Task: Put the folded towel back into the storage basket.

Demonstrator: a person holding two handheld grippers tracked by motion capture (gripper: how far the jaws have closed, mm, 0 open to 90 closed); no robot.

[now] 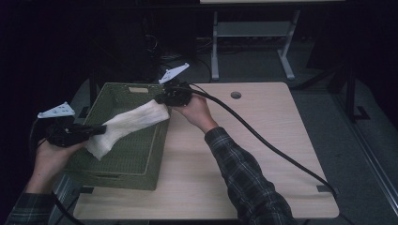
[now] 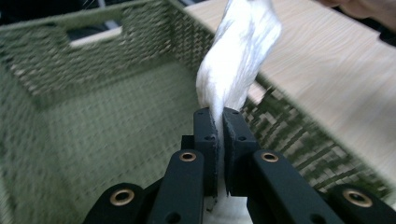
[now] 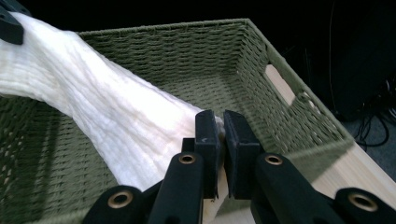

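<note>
A white cloth (image 1: 127,125) hangs stretched over a green woven basket (image 1: 141,171) at the table's left. My left gripper (image 1: 101,129) is shut on the cloth's near-left end, outside the basket's left wall. My right gripper (image 1: 164,100) is shut on the far end, above the basket's far right corner. In the left gripper view the cloth (image 2: 238,56) rises twisted from the closed jaws of the left gripper (image 2: 220,122) toward the table. Seen from the right gripper (image 3: 221,127), the cloth (image 3: 107,112) spreads across the basket (image 3: 196,51) to the other gripper's jaw tip at the top left.
The wooden table (image 1: 263,154) reaches right of the basket, with a round cable hole (image 1: 236,95) near its far edge. A thick black cable (image 1: 263,140) trails from the right gripper across the table to the right front corner. A grey desk frame (image 1: 253,33) stands behind.
</note>
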